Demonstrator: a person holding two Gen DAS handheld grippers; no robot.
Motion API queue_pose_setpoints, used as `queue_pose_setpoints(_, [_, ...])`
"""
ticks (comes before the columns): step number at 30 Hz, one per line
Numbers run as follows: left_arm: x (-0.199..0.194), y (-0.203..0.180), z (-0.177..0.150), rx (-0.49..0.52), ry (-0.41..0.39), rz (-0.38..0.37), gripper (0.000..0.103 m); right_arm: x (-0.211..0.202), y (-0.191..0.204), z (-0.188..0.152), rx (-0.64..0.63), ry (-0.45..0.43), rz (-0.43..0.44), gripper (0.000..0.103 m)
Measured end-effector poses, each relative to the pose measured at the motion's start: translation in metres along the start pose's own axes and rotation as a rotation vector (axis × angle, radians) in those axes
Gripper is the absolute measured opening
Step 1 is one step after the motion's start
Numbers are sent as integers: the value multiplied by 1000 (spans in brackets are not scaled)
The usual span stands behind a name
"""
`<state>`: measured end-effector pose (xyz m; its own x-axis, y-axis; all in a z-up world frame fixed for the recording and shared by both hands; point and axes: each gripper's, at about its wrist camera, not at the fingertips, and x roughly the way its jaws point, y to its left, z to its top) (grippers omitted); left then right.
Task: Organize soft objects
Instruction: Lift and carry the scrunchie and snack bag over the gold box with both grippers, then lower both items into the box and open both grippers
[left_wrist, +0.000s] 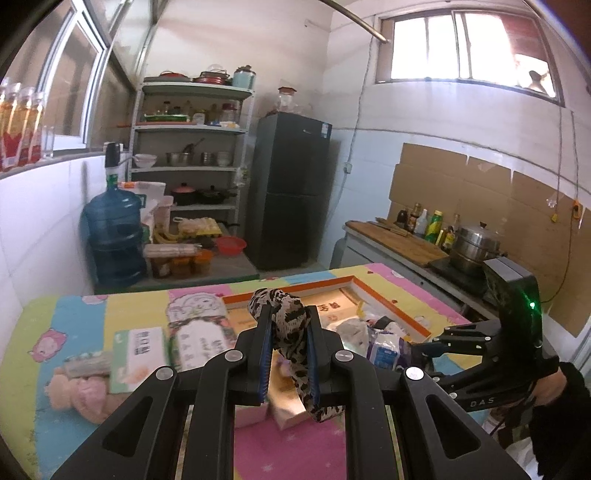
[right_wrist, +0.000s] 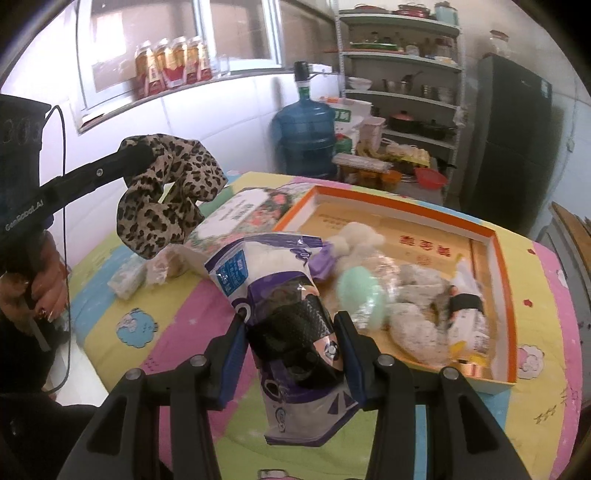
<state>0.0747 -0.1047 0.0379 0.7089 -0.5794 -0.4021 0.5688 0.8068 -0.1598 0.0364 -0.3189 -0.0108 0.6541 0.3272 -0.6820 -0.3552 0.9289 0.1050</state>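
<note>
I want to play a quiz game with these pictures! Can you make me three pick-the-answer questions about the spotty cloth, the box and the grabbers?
1. Where is the leopard-print fabric scrunchie?
A. Lying in the box
B. Held up in the left gripper
C. On the shelf

2. What colour is the rim of the shallow cardboard box?
A. Orange
B. Blue
C. Black

3. What is the right gripper doing?
A. Hanging empty
B. Holding a bottle
C. Closed on a purple-and-white plastic packet

Answers: 1 B, its pads pinch the scrunchie above the table. 2 A, the border is orange all round. 3 C, the packet sits squeezed between the pads.
</note>
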Motion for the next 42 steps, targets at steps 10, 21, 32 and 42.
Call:
queue_pose_setpoints(10, [39,-21,15,-4,22,-14,16,-9,-42,5,46,-41,-75,47])
queue_pose_setpoints(21, [88,-39,30,2,32,8,16,-1,-81,13,68,-71,-131,47])
queue_pose_setpoints(32, [140,-44,47,-11,49,55,16,19,-108,31,56,-61,-173,47])
queue_pose_setpoints(42, [179,-25,45,-78,91,110,16,45,-108,44,21,-37,-175,47])
